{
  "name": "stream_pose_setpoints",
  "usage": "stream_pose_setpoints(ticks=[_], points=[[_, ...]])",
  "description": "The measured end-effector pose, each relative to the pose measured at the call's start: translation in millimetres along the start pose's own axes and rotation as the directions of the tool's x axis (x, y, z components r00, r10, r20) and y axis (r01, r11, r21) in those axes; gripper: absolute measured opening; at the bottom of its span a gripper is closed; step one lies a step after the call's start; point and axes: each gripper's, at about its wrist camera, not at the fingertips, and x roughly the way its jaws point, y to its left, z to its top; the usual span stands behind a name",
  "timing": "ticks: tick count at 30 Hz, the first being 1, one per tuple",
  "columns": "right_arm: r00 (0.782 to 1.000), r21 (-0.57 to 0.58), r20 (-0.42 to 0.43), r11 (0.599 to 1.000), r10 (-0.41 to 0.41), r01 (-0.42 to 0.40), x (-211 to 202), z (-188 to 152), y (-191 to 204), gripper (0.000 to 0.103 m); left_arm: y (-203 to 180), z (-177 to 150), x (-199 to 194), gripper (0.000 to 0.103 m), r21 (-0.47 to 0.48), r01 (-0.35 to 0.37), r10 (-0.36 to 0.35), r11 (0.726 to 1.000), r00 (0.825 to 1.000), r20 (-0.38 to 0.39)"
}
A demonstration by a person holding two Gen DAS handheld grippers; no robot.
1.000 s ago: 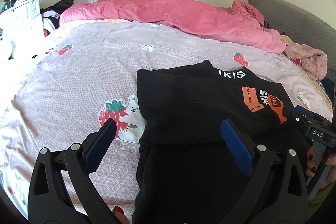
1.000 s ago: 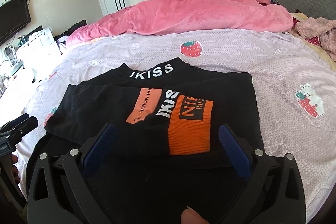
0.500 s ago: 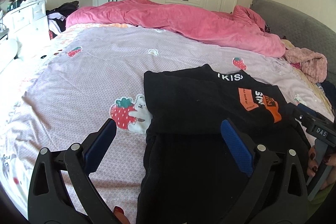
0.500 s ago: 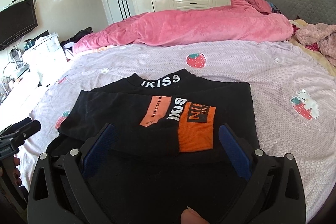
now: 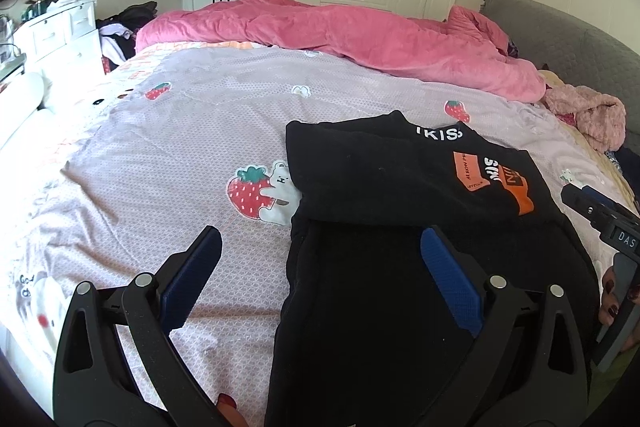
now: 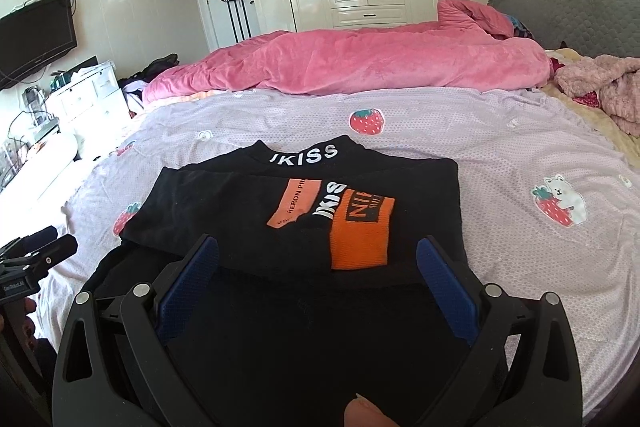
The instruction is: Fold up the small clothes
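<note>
Two grippers: left gripper (image 5: 318, 269) – fingers apart; right gripper (image 6: 316, 277) – fingers apart
Black top (image 6: 248, 211): partly folded on lilac bedspread (image 6: 500, 131)

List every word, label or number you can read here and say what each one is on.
"UKISS", first letter partly cut: white letters on the collar of the black garment.
"HERON PR...", cut off by a fold: the pale orange patch.
"NU...", uncertain: the bright orange cuff.
"DAS": label on the right gripper, seen from the left wrist.
Small white print on the left gripper's body: too small to read.
</note>
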Motion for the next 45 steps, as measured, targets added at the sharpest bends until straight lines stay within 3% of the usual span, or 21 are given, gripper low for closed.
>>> stream_pose_setpoints(ticks=[27, 45], points=[[1.000, -0.015, -0.010, 1.000, -0.012, 0.012, -44.2, -25.3, -10.8, 0.099, 12.8, -26.4, -41.3, 0.093, -0.008, -0.041, 0.041, 0.999, 0.999, -0.017], [0.994, -0.012, -0.083, 0.997, -0.077, 0.076, -65.9, -69.2, -40.5, 0.099, 20.9, -55.8, -44.7, 0.093, -0.012, -0.056, 0.054, 0.998, 0.994, -0.097]])
